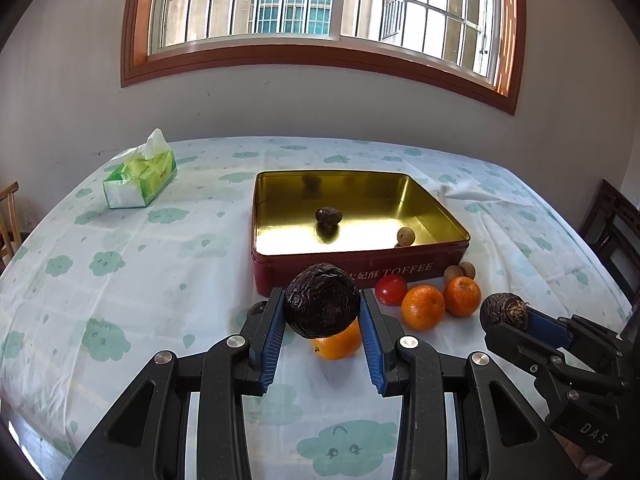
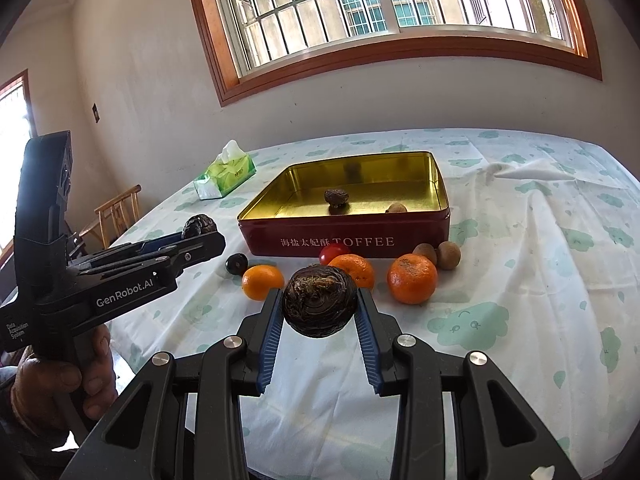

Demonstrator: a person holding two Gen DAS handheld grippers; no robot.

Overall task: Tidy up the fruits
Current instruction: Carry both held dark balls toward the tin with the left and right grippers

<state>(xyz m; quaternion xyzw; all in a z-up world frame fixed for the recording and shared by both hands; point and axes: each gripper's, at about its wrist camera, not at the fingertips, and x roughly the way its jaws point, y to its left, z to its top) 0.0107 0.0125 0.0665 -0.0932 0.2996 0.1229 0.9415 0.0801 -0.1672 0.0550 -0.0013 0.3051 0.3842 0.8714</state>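
My left gripper (image 1: 322, 312) is shut on a dark wrinkled fruit (image 1: 322, 306), held above the table in front of the red toffee tin (image 1: 360, 272). An identical hold shows in the right wrist view: my right gripper (image 2: 319, 306) is shut on a dark brown round fruit (image 2: 319, 304). The tin's gold inside (image 2: 360, 196) holds one dark wrinkled fruit (image 1: 328, 215) and a small brown fruit (image 1: 405, 236). On the cloth before the tin lie three oranges (image 2: 412, 279), a red tomato (image 2: 334, 252), two small brown fruits (image 2: 448, 255) and a dark round fruit (image 2: 236, 263).
A green tissue box (image 1: 141, 176) stands at the far left of the table. Wooden chairs (image 2: 118, 210) stand beside the table on both sides. A hand (image 2: 60, 380) grips the left tool's handle. The wall and a barred window lie behind.
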